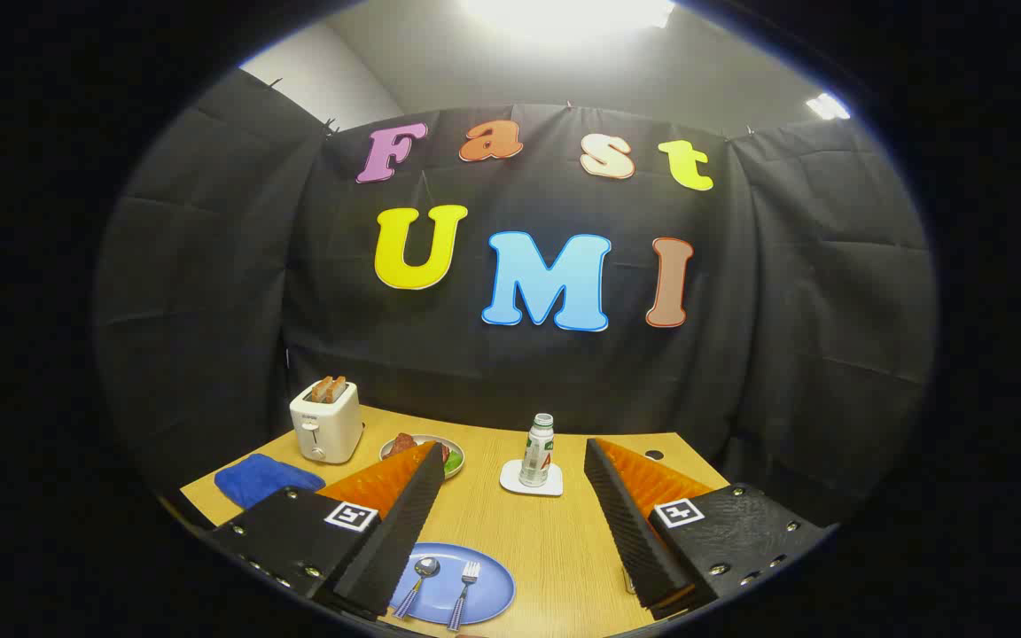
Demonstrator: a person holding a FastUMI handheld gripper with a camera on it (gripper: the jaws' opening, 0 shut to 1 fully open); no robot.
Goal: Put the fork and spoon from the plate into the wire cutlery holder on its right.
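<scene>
On the wooden table (564, 540), a blue plate (488, 595) is seen low between the fingers, nearer the left one. The gripper (510, 492) is held above the table with jaws wide apart, nothing between them. Beyond the fingers are set a white toaster (326, 422), a blue cloth (264, 477), a food dish (451, 459) and a bottle (538, 450) on a coaster (510, 478). A spoon (420, 580) and fork (464, 589) lie side by side on the plate.

Mounted on the hand-held gripper (510, 496), the fisheye camera looks forward and slightly down along its two spread fingers, high over the light wooden table (564, 540), facing the black cloth wall (785, 310).
</scene>
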